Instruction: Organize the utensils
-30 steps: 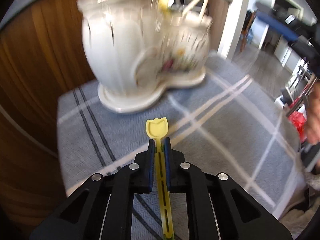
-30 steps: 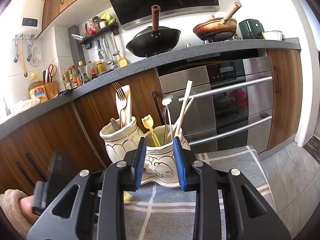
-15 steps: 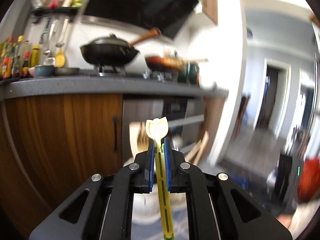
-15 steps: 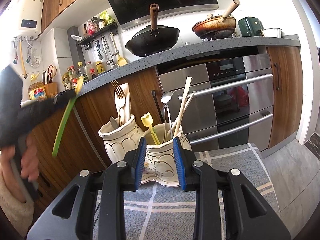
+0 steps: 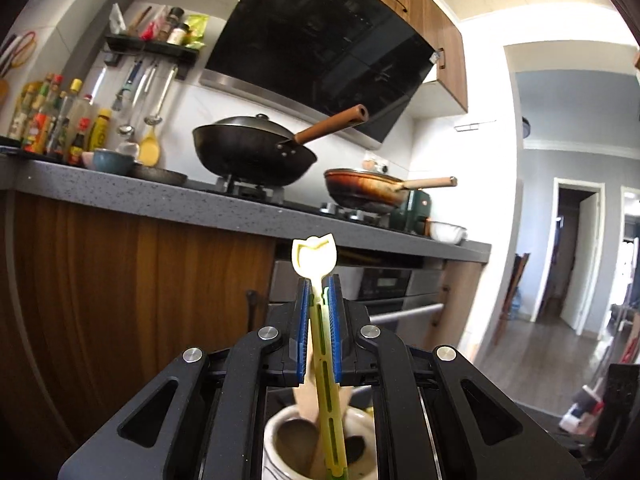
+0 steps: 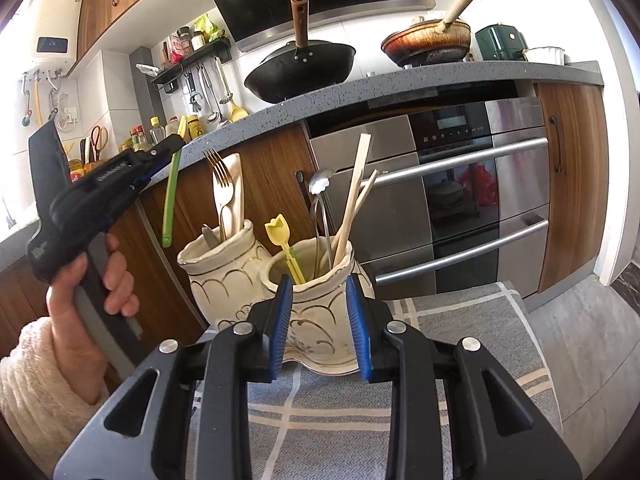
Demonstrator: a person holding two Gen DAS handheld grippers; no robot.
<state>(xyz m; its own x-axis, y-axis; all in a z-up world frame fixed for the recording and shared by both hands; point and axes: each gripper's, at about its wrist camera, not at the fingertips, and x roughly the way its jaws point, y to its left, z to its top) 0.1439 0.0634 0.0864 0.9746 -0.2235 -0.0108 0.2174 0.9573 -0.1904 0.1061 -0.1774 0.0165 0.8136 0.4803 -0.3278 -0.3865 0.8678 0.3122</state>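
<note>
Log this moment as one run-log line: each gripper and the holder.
left gripper: shut on tulip-topped stick, above holder | right gripper: open, empty | ceramic utensil holder: on cloth

We have lifted the left hand-held gripper point(image 6: 176, 146) from low over the grey checked cloth point(image 6: 460, 320) to above the taller ceramic holder point(image 6: 224, 264). In the right wrist view it has come up from the lower left corner, and the yellow-green tulip-topped pick point(image 5: 320, 328) clamped in it now hangs tulip end up over that holder's mouth point(image 5: 320, 444).
</note>
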